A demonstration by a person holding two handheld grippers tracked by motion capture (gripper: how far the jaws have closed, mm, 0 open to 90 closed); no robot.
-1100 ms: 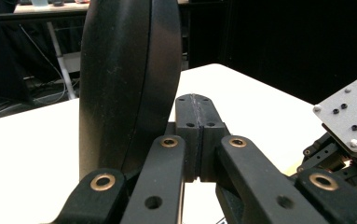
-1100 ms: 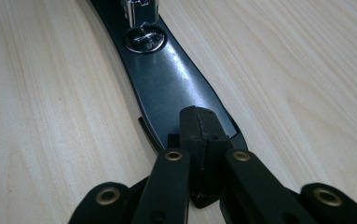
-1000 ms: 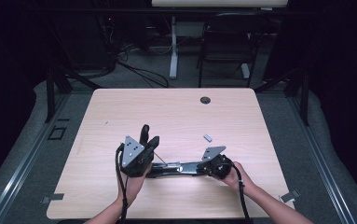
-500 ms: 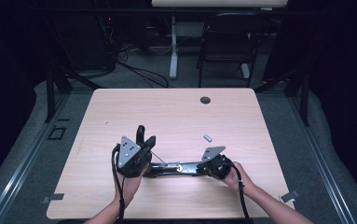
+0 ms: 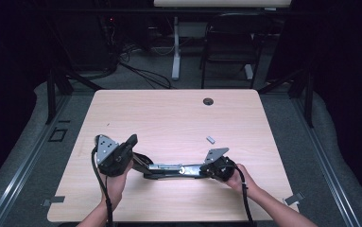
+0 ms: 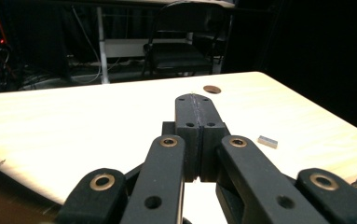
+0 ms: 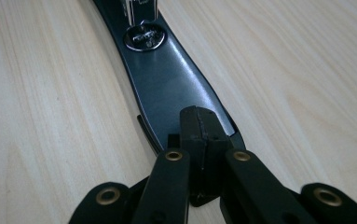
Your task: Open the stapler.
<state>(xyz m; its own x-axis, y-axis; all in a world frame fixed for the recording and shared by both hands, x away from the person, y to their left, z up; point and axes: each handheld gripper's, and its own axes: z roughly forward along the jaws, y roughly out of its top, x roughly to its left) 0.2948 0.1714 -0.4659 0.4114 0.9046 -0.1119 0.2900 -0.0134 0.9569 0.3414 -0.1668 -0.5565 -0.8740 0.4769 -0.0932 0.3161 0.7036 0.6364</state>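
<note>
Your left gripper (image 5: pixel 130 142) is clenched on nothing, up off the wooden table (image 5: pixel 169 113) at the stapler's (image 5: pixel 174 169) left end. Right gripper (image 7: pixel 200 126) is clenched too, tips pressing on the opened-out black stapler's right end, near the table's front edge. Small staple block (image 5: pixel 211 139) sits nearby.

Light wood table (image 5: pixel 169 118) fills mid frame, w/ a round dark grommet hole (image 5: pixel 208 101) near its far edge, upper centre-right. Small grey metal block (image 5: pixel 211 139) lies on the tabletop right of centre, apart from everything else; it sits at right-mid in the left gripper view (image 6: pixel 267 141). Beyond the table, top of frame: dark folding chair (image 5: pixel 228 47), white desk leg (image 5: pixel 175 47), cables on grey floor (image 5: pixel 141 73).
</note>
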